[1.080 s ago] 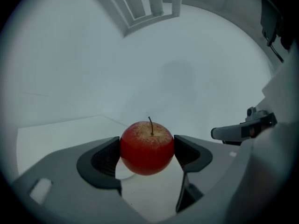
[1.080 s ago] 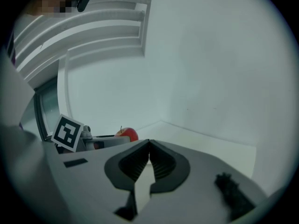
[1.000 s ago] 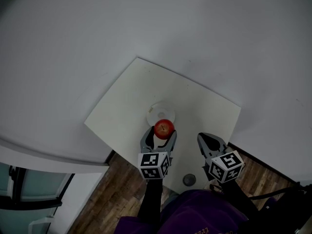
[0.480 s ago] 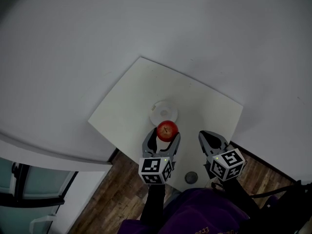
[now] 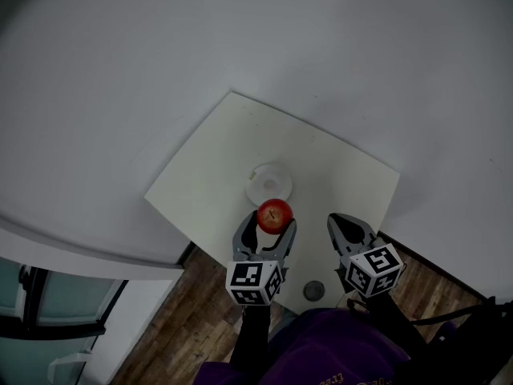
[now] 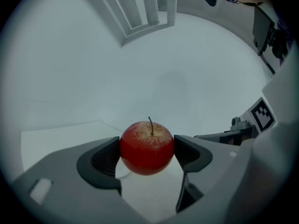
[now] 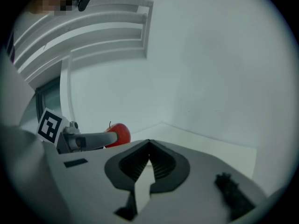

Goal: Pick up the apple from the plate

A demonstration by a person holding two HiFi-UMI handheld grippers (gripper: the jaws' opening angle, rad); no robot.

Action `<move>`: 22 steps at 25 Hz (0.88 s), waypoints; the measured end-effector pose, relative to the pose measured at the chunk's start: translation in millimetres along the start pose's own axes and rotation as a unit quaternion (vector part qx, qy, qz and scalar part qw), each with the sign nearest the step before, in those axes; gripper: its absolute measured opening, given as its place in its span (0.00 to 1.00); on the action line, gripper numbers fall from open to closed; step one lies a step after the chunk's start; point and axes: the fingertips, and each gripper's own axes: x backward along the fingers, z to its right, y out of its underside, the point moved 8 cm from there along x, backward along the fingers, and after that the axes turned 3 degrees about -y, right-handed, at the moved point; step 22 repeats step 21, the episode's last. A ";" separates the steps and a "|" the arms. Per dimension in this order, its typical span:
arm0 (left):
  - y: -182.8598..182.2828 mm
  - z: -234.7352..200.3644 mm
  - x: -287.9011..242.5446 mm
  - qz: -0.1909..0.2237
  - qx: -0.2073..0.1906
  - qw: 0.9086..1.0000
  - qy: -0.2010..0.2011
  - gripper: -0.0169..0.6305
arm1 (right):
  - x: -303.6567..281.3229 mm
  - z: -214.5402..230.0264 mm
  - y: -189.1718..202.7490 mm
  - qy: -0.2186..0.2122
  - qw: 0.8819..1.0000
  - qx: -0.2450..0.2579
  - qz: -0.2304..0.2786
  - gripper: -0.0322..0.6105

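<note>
Since the head camera looks steeply down, most of my feed is the pale wall (image 5: pixel 160 70) that closes in the far sides of the table. The gripper views show a white slatted fixture (image 7: pixel 93 27) on the wall. The cream square table (image 5: pixel 216 167) sits below it, with dark wooden floor (image 5: pixel 184 327) along its near edge and a purple garment (image 5: pixel 321 351) at the bottom of the view.

The left gripper (image 5: pixel 268 221) reaches over the table's near half, and its jaws are clamped on the apple (image 5: pixel 275 215), one pad on each flank. The right gripper (image 5: pixel 343 224) hangs just beside it with its jaws pressed together and nothing between them. Nothing stands between either gripper and the fruit.

The small white plate (image 5: pixel 264 180) lies near the middle of the table. From above, the apple overlaps its near rim. In the left gripper view a bit of that rim shows under the fruit, which looks raised off it. A small dark round object (image 5: pixel 313 290) sits on the table's near edge between the two grippers; I cannot tell what it is.

The apple is round and deep red, speckled paler near the top, and its thin stem stands upright.
</note>
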 end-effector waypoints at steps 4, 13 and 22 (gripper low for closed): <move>-1.5 -1.2 0.2 -0.001 0.000 1.000 -0.002 0.60 | -1.2 -0.4 -0.6 -0.003 1.000 0.001 -0.003 0.07; 0.3 -3.5 -1.7 -0.002 0.003 1.000 -0.005 0.60 | -2.5 1.7 0.5 -0.003 1.000 0.001 -0.004 0.07; 0.4 -8.5 -2.3 -0.005 0.007 1.000 -0.007 0.60 | -4.7 0.3 0.2 -0.001 1.000 0.002 -0.007 0.07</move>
